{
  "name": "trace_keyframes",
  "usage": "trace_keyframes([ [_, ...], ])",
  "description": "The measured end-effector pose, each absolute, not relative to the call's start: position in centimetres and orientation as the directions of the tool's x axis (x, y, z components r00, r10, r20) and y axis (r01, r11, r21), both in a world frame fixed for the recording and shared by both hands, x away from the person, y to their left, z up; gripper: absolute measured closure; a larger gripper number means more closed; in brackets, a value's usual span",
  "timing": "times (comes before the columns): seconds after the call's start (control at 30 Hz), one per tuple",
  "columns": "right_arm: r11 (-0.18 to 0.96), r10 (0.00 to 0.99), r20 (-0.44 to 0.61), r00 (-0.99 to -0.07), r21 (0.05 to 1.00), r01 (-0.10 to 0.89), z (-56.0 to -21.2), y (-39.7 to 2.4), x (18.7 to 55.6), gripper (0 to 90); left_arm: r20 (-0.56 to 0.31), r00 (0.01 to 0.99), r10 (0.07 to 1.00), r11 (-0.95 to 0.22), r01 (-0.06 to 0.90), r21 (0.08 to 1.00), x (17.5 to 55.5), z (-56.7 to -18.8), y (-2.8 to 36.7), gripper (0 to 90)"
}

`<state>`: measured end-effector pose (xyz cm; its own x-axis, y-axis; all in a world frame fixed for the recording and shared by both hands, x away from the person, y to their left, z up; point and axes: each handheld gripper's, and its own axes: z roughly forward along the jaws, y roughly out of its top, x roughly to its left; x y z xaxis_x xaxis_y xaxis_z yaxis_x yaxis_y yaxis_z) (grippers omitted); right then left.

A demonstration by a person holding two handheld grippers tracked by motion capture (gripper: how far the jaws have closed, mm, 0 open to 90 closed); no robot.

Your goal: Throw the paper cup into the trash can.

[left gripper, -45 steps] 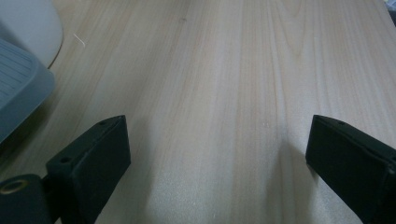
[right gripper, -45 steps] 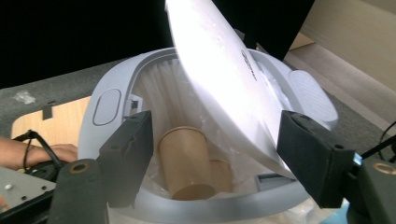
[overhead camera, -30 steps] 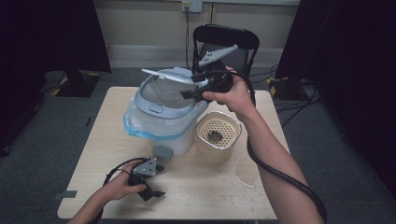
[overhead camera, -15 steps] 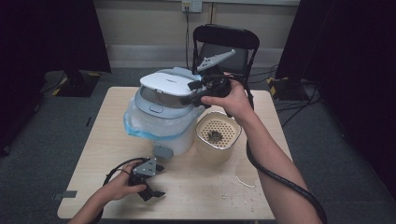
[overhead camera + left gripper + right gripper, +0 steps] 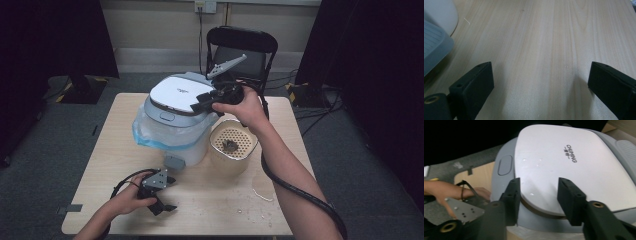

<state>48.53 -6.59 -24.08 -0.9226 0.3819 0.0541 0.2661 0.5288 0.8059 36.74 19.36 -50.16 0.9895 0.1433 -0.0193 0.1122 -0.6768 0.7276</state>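
A grey kitchen appliance (image 5: 175, 135) with a white lid (image 5: 177, 95) stands at the back middle of the table, a clear bag around its body. The lid (image 5: 564, 165) lies down flat. My right gripper (image 5: 198, 106) rests on the lid's right edge. Its jaws have just been closing and stand partly apart (image 5: 539, 195), straddling the lid's rim without pinching it. My left gripper (image 5: 169, 194) lies on the table near the front left, jaws wide (image 5: 540, 82) over bare wood, nothing between them.
A beige perforated basket (image 5: 245, 160) with a dark lump inside stands right of the appliance. A small grey tray (image 5: 174, 162) sits at its front. A black chair (image 5: 242, 47) stands behind the table (image 5: 115, 145). Crumbs lie at the front right.
The appliance's lid has come down from raised and tilted to flat and closed. My right gripper came down with it and its jaws narrowed. The left gripper has not moved.
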Motion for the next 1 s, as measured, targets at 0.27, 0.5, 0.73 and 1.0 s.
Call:
trace_keyframes([
  [0.27,0.57,0.394,0.011,-0.919,0.782,0.253,-24.5,-4.9,48.4,65.0,-0.019,0.989,0.143,-0.677,0.112,0.727,36.7,-50.2,19.4,5.8],
  [0.5,0.562,0.42,-0.003,-0.907,0.786,0.258,-24.6,-4.4,48.9,73.0,-0.02,0.99,0.143,-0.677,0.113,0.727,36.7,-50.2,19.4,5.8],
  [0.73,0.558,0.423,0.002,-0.906,0.787,0.262,-24.7,-4.3,49.2,77.1,-0.02,0.99,0.142,-0.681,0.112,0.724,36.8,-50.1,19.4,5.7],
  [1.0,0.537,0.437,0.012,-0.9,0.798,0.271,-25.1,-4.5,49.5,85.2,-0.012,0.99,0.139,-0.683,0.105,0.723,36.8,-50.1,19.4,5.6],
])
